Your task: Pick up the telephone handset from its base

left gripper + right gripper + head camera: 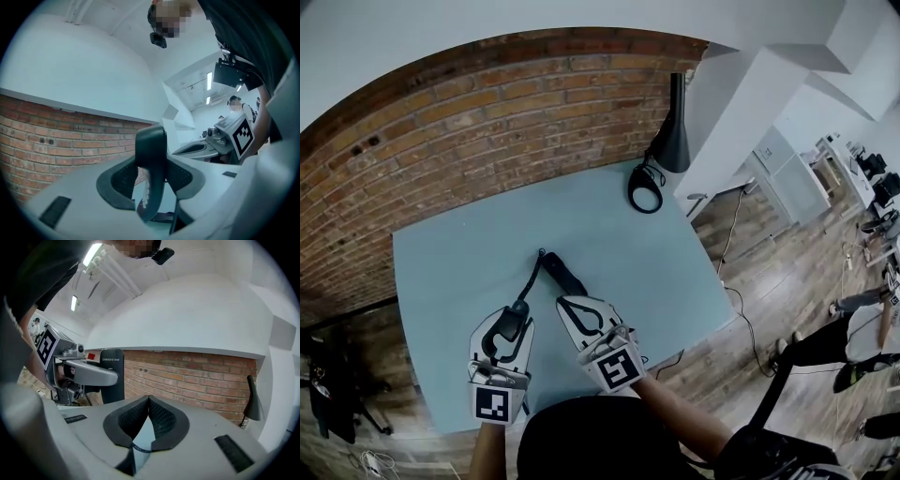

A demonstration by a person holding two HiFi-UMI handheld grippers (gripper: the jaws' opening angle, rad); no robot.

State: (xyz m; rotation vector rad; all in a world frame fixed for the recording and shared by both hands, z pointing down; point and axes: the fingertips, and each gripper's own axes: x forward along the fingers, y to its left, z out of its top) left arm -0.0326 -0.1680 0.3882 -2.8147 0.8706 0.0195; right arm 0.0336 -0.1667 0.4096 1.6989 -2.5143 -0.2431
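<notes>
The black telephone handset (pixel 510 326) stands upright between the pads of my left gripper (pixel 516 311), which is shut on it near the table's front edge. In the left gripper view the handset (pixel 151 140) fills the gap between the jaws of the left gripper (pixel 154 169). A black cord (pixel 532 274) runs from the handset to the black base (pixel 564 273) lying on the pale blue table (pixel 609 234). My right gripper (pixel 568 301) is just in front of the base, with its tips (pixel 149 399) pressed together and nothing between them. The right gripper view also shows the handset (pixel 112 376).
A black desk lamp (pixel 672 131) with a black ring and cable (pixel 644 192) at its foot stands at the table's far right corner. A brick wall (pixel 441 141) runs behind the table. Cables trail over the wooden floor (pixel 769 281) to the right.
</notes>
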